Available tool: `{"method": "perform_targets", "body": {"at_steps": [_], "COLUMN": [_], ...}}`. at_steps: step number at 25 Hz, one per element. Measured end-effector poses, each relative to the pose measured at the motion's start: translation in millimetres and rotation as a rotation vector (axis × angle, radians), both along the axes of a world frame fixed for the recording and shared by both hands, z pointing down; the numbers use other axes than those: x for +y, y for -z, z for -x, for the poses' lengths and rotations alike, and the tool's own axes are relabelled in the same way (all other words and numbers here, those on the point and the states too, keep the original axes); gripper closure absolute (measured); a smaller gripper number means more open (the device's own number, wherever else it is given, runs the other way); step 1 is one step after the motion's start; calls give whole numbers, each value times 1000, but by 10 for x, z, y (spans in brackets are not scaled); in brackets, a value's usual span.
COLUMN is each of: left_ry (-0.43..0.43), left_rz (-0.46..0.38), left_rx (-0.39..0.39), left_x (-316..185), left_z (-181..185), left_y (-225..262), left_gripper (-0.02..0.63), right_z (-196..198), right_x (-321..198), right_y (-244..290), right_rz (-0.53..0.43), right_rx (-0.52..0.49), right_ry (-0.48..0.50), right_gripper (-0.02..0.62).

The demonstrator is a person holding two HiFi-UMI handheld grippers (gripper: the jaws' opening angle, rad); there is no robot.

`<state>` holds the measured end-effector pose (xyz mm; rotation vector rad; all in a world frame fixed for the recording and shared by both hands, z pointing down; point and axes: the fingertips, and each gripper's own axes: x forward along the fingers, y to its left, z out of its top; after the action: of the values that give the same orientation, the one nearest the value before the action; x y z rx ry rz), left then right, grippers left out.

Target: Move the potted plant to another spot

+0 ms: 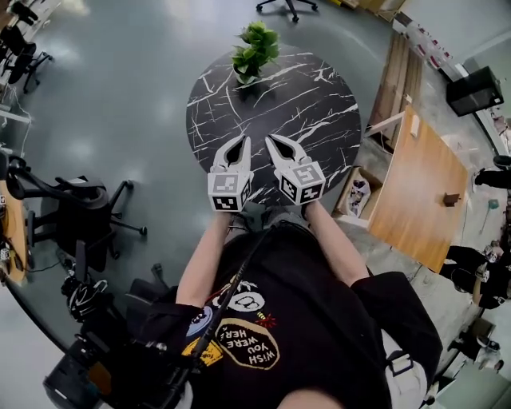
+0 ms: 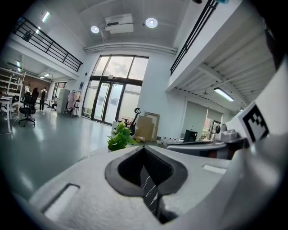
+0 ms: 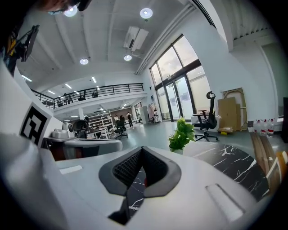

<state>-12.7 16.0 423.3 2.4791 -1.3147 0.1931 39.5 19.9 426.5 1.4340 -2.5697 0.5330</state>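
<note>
The potted plant, green leaves in a small pot, stands at the far edge of the round black marble table. Both grippers hover side by side over the table's near edge, well short of the plant. My left gripper is shut with nothing in it, and my right gripper is shut and empty too. In the left gripper view the plant rises just beyond the closed left gripper. In the right gripper view the plant stands ahead and to the right of the closed right gripper.
A black office chair stands on the floor to the left of the table. A wooden board and a small box sit close to the table's right side. Another chair base shows beyond the plant.
</note>
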Motion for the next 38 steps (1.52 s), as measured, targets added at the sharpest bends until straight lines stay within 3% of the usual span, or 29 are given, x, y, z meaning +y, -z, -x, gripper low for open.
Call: {"method": "perform_targets", "body": {"at_steps": [8, 15, 19, 22, 27, 29, 33, 38], "left_ry": [8, 70, 123, 149, 119, 111, 116, 123], "left_rz": [21, 79, 94, 112, 108, 102, 90, 77], "left_rx": [-43, -64, -101, -84, -101, -106, -76, -33], "left_x": [-655, -1342, -1833, -2081, -2442, -2557, -2734, -2841], "left_z": [-165, -323, -175, -61, 11, 28, 81, 111], "left_y": [-488, -1276, -1633, -1843, -2052, -2080, -2038, -1956], "left_gripper": [603, 603, 603, 603, 603, 603, 603, 603], "right_z": [-150, -317, -253, -220, -101, -100, -99, -46], "right_x": [-649, -1380, -1885, -2284, -2856, -3011, -3233, -3587], "right_y": [-544, -1417, -1791, -2120, -2589, -2695, -2846, -2846], "right_rz": [38, 95, 85, 92, 77, 78, 93, 80], "right_rx": [43, 76, 107, 127, 194, 210, 216, 221], "right_ry": [10, 72, 89, 53, 26, 5, -22, -27], "right_gripper": [592, 591, 488, 408, 385, 327, 138, 46]}}
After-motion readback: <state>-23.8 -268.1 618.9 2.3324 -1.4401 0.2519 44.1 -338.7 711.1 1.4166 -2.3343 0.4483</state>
